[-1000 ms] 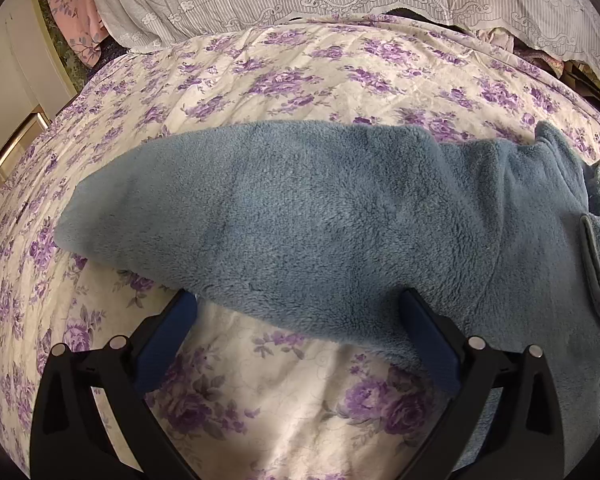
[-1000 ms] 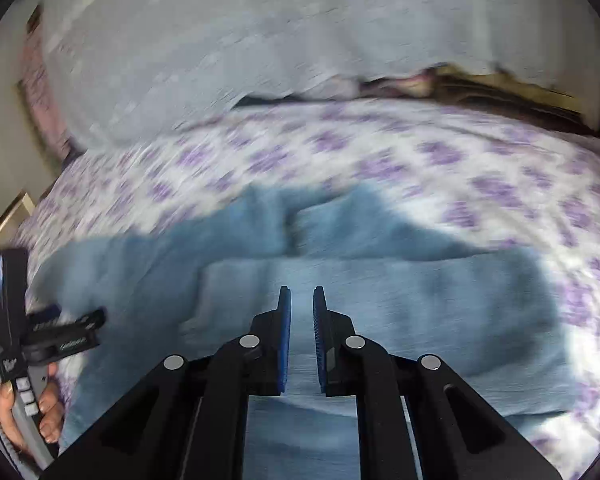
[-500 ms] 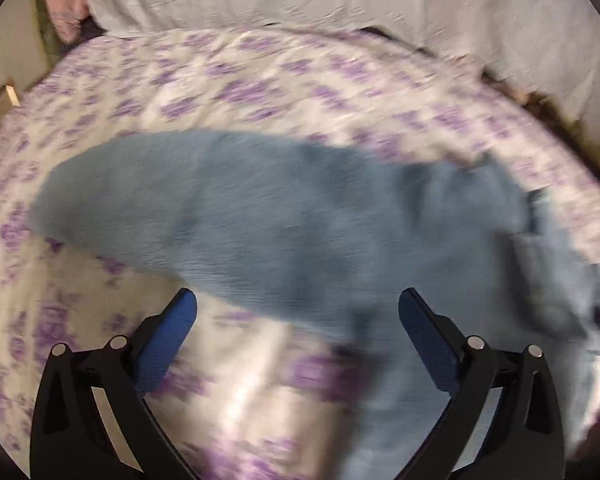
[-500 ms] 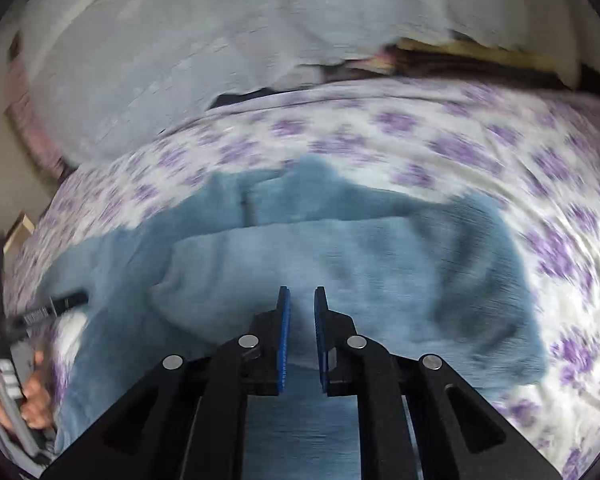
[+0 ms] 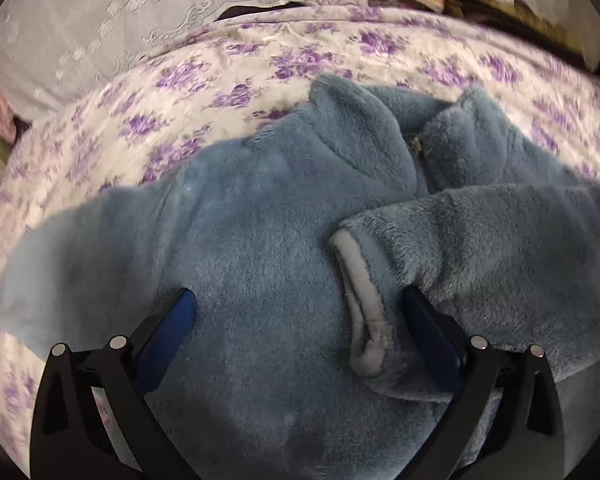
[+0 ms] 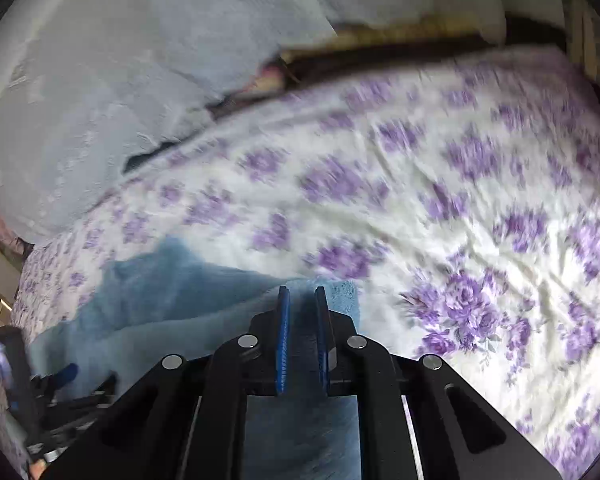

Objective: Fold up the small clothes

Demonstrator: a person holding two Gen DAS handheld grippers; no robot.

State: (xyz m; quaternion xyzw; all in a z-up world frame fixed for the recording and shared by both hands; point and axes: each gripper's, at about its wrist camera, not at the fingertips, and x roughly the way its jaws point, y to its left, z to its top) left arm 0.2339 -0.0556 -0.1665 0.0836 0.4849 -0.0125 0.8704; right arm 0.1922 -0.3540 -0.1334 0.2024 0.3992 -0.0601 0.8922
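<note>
- On the bed [image 5: 340,52] with the purple flowers lies a fuzzy blue jacket [image 5: 240,240], spread flat in the middle.
- One sleeve [image 5: 480,248] is folded across the jacket's front, and its grey cuff [image 5: 360,300] sits on top of the jacket.
- The left gripper [image 5: 296,312] hangs just over the jacket with its jaws wide apart. Nothing is pinched. The cuff lies between the jaws, close to the right-hand one.
- The right gripper [image 6: 302,332] has its jaws almost together, with only a thin gap. Blue cloth shows right at the jaws and under them, but I cannot tell if it is pinched.
- What could go wrong: the fluffy cloth is thick and soft, so the folded sleeve may slide off the jacket if a gripper bumps the cuff.
- If the right gripper does hold cloth and pulls hard, the whole jacket may drag across the bed and bunch up.
</note>
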